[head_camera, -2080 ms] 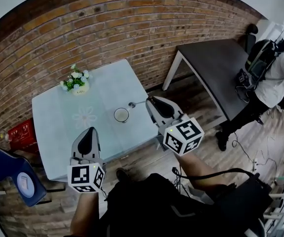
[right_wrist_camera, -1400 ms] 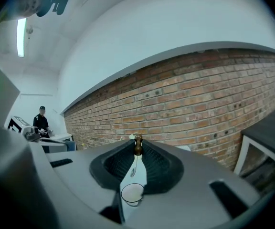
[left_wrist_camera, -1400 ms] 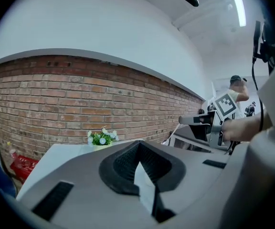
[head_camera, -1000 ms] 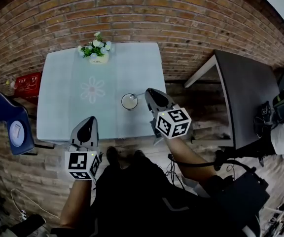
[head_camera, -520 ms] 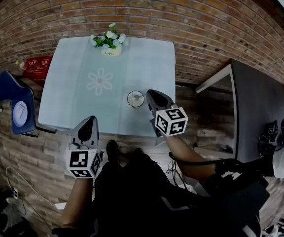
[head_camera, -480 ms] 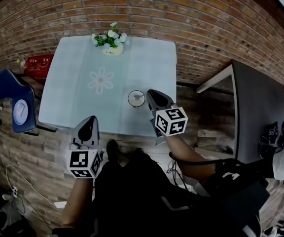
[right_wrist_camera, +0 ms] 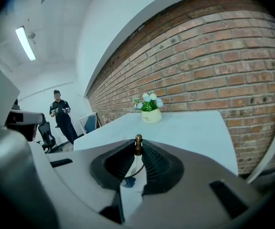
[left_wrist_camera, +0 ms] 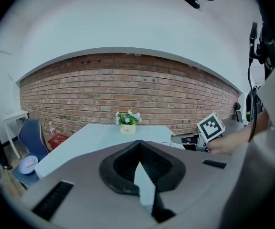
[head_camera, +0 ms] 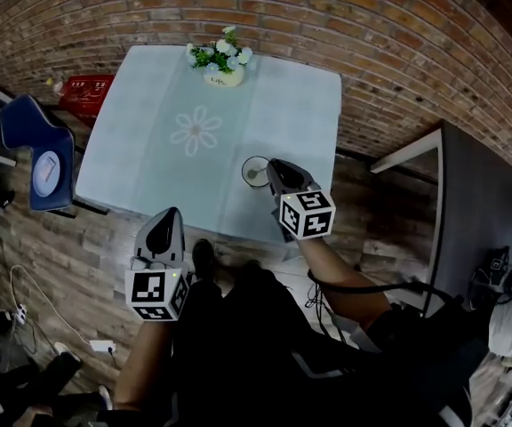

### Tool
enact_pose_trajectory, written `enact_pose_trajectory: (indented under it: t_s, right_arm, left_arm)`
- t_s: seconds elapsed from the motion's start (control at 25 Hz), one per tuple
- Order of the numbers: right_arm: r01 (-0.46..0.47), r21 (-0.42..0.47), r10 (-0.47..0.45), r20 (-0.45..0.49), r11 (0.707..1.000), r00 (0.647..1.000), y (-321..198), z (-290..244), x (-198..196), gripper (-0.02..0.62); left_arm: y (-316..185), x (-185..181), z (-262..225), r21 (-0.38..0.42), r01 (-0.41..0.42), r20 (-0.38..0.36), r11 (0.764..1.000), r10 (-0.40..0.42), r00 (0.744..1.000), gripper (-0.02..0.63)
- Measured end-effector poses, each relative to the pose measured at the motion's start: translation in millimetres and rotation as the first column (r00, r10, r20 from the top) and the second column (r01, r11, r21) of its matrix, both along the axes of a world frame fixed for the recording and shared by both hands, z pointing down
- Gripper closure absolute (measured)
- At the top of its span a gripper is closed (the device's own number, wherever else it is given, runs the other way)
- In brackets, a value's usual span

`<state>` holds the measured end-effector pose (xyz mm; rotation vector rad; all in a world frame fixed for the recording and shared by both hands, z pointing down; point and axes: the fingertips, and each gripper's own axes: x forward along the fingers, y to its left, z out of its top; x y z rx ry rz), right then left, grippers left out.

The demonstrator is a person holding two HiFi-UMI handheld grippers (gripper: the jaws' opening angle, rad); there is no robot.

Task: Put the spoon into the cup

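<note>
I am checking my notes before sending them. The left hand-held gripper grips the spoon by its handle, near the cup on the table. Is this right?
Not quite. It is the right hand-held gripper that grips the spoon by its handle, near the cup on the table; the right gripper view shows it. The left hand-held gripper is shut and empty.

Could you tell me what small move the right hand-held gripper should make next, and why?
Probably lower the right hand-held gripper a little before letting go. Its jaws are clamped on the handle end of the spoon, and the head view shows the spoon's bowl inside the rim of the cup. Whether the bowl rests on the bottom cannot be told.
</note>
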<state>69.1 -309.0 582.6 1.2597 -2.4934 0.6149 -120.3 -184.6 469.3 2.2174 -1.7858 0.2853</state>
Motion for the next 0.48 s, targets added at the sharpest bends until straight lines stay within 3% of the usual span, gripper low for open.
enact_pose_trajectory:
  t_s: [0.48]
  right_arm:
    - [-0.051, -0.008, 0.051, -0.017, 0.999, 0.999, -2.1, 12.7, 5.4, 0.537]
  left_arm:
    - [9.6, 9.8, 1.0, 0.006, -0.007, 0.031, 1.0, 0.007, 0.999, 0.597]
